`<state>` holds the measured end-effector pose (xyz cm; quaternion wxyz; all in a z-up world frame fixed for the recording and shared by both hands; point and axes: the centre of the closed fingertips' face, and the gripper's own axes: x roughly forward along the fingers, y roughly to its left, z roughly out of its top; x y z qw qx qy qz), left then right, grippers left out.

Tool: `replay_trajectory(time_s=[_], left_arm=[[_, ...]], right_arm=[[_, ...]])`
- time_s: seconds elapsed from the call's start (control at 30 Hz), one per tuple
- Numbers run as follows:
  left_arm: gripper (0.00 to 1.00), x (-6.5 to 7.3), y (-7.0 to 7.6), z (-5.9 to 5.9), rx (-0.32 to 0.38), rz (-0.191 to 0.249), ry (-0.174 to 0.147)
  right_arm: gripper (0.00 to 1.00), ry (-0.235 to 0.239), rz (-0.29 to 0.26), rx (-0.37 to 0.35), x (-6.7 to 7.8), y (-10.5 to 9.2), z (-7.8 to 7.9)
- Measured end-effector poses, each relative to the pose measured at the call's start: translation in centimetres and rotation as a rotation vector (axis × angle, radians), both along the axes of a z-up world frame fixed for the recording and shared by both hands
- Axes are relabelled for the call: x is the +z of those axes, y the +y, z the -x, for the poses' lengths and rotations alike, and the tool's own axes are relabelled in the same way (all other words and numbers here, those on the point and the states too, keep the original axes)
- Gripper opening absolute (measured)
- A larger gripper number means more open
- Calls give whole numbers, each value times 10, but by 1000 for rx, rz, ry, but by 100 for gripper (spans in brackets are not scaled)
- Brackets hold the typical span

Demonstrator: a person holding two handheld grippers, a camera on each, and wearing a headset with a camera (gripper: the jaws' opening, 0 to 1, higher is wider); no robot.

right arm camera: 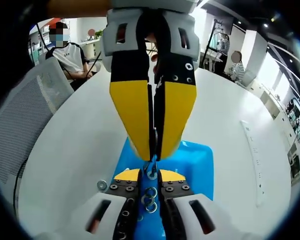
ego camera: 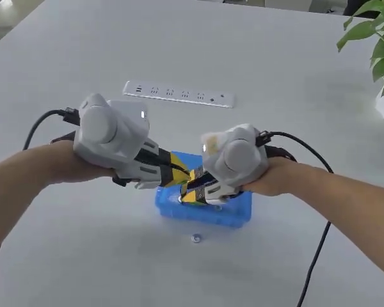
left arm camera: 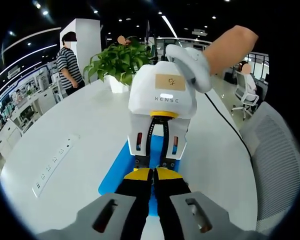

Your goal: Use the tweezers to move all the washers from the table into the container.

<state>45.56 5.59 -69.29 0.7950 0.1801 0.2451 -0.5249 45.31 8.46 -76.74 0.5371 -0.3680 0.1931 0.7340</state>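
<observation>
Seemingly, tweezers (right arm camera: pixel 155 139) in left gripper (right arm camera: pixel 154 156), container (ego camera: pixel 237 215) half-hidden

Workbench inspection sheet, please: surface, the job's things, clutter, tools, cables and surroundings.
Surface: white table, plain and smooth.
Job's things: blue container between the hands. Several washers lie in it. One loose washer lies on the table beside it. The tweezers point down over the container.
Clutter: power strip beyond the container.
Tools: left tool shut on the tweezers. Right tool open, low over the container.
Cables: black cables run back from both tools.
Surroundings: potted plant, mesh chair, people in the room behind.
</observation>
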Motion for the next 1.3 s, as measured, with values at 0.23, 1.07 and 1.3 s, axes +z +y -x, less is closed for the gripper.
replay_trajectory(time_s=[0.23, 1.07, 1.3], left_arm=[[5, 0, -1, 0, 1, -3, -3], [5, 7, -3, 0, -2, -3, -6], [5, 13, -5, 0, -6, -3, -16]], right_arm=[[21, 4, -15, -40, 6, -9, -6], [34, 33, -122, -271, 48, -68, -16], [36, 21, -135, -312, 55, -84, -11]])
